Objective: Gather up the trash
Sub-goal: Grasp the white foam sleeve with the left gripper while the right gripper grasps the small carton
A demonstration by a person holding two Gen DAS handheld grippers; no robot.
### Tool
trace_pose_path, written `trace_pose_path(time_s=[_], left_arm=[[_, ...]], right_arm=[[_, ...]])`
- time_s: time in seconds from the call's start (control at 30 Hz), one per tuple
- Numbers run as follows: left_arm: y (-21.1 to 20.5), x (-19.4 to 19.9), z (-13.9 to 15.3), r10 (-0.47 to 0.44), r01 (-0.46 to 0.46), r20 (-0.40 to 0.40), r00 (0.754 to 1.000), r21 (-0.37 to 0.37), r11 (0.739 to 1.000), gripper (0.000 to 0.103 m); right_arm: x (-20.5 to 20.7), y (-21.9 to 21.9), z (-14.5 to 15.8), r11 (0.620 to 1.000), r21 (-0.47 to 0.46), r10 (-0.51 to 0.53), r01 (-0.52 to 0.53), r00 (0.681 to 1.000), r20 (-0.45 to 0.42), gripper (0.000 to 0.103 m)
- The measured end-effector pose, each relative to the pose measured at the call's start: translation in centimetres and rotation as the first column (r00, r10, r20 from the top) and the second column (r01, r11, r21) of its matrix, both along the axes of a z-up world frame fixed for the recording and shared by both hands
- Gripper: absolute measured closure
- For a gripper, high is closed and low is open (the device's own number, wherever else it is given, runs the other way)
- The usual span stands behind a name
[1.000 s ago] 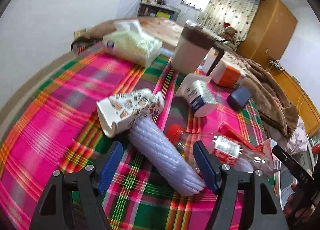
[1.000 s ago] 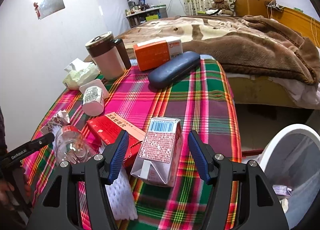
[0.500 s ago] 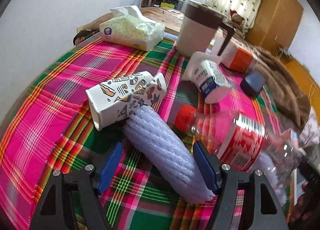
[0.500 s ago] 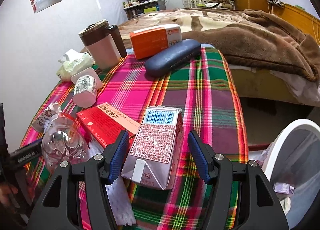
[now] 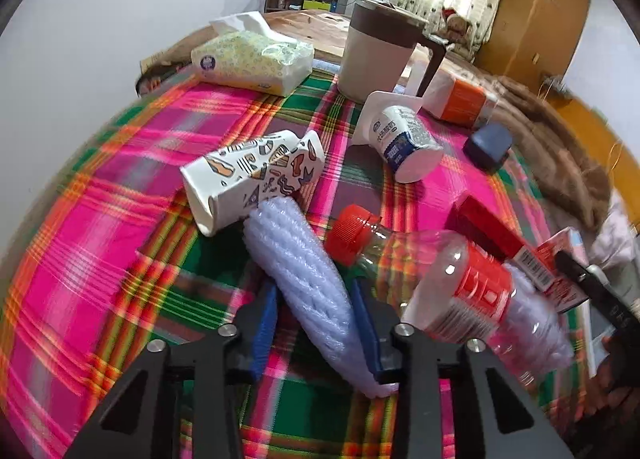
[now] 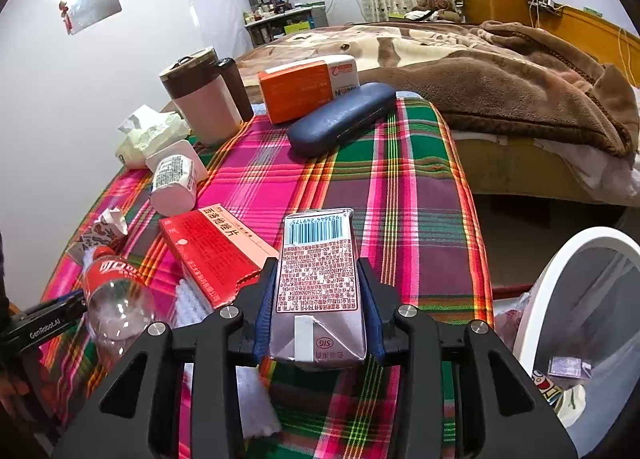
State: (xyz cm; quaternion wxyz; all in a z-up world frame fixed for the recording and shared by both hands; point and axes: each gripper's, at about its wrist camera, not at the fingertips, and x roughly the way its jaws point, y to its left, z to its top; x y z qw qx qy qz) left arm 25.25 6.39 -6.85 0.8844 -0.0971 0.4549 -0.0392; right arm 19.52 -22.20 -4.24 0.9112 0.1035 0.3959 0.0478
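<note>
My left gripper (image 5: 316,323) is shut on a white foam net sleeve (image 5: 304,275) that lies on the plaid tablecloth. A crushed patterned paper cup (image 5: 252,175) lies just beyond it and an empty red-capped plastic bottle (image 5: 436,283) lies to its right. My right gripper (image 6: 318,315) is shut on a silver drink carton (image 6: 318,283) with a barcode on top. A red flat box (image 6: 208,255) lies to the carton's left. A white trash bin (image 6: 540,283) with some trash inside stands at the right, below the table edge.
A tipped yogurt cup (image 5: 404,139), a tissue pack (image 5: 248,59), a brown-lidded mug (image 5: 380,55), an orange box (image 6: 308,87) and a blue glasses case (image 6: 340,119) sit farther back. A bed with a brown blanket (image 6: 520,79) lies beyond the table.
Both grippers were open and have closed: the left on the foam sleeve, the right on the drink carton. Both moved forward and lower over the table.
</note>
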Motion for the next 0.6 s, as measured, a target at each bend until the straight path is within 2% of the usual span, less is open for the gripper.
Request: trace_pose_path(time_s=[0.1,0.4,0.6], left_arm=[[0.1,-0.3,0.2,0.010,-0.009,0.020,1.000,-0.032,0.999,0.071],[-0.9,-1.0,1.6,-0.003,0.004,0.071,0.997,-0.015,1.000,0.076],[-1.0,-2.4,3.9,-0.009,0.009,0.145,0.989,0.000,1.000,0.076]], right_arm=[[-0.2,-0.1,0.0,1.000,0.013,0.003,-0.004,1.000,0.007,0.064],[-1.3,-0.3,0.9,1.000,0.023,0.007,-0.009,0.999,0.053,0.064],[-2.2,-0.5,1.7,0.999,0.032,0.016,-0.019,0.996,0.088,0.064]])
